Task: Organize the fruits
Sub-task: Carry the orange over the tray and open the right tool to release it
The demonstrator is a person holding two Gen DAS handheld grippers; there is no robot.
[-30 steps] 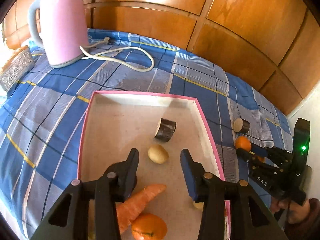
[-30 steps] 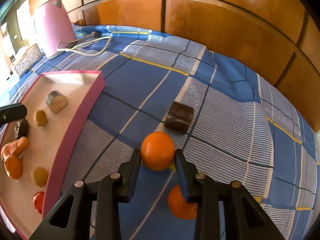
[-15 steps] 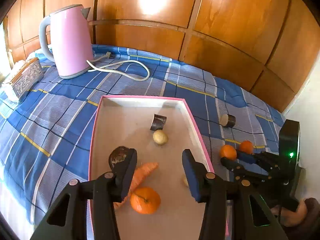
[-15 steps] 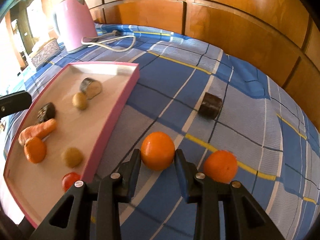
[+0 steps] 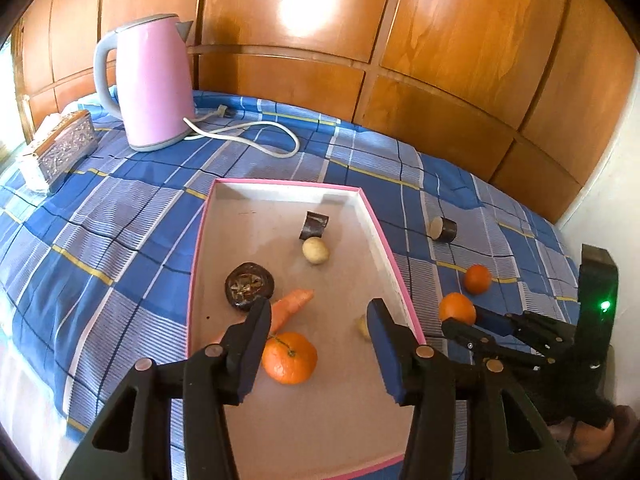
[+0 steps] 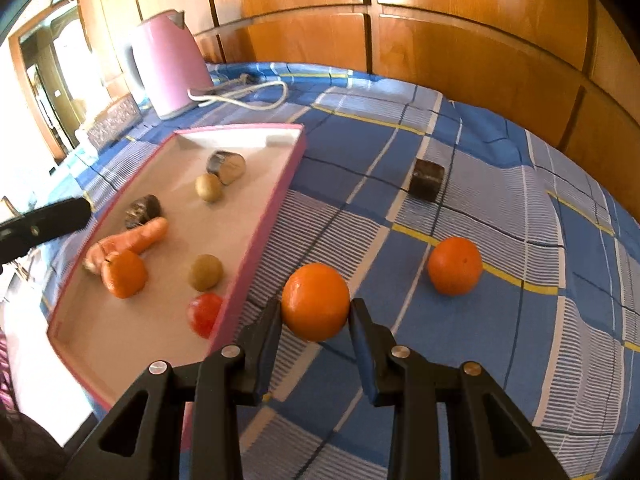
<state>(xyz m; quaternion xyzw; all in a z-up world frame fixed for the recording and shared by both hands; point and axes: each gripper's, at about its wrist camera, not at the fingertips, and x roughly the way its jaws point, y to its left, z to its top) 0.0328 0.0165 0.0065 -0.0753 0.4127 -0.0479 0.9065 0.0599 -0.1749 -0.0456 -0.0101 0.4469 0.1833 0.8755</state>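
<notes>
Oranges: I count three, one in the pink tray (image 6: 256, 236) at (image 6: 124, 274), one between my right fingers at (image 6: 315, 301), one on the blue cloth at (image 6: 455, 265).
Carrots: one (image 6: 134, 240).
Small tan round fruits: two, (image 6: 208, 187) and (image 6: 205, 272).
Red fruit: one (image 6: 205, 313).
Dark cut pieces: three, two in the tray (image 6: 226, 167) (image 6: 143, 210), one outside (image 6: 428, 180).
Kettles: one, pink (image 5: 150, 84).
Trays: one.
Ornate boxes: one (image 5: 60, 152).

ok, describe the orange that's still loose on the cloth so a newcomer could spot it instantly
Start at the pink-rimmed tray on the blue checked cloth and look to its right, off the tray. Two oranges are there. The loose orange sits alone on a yellow stripe, nearer the dark cut piece; the other orange is clamped in the right hand-held gripper.
</notes>
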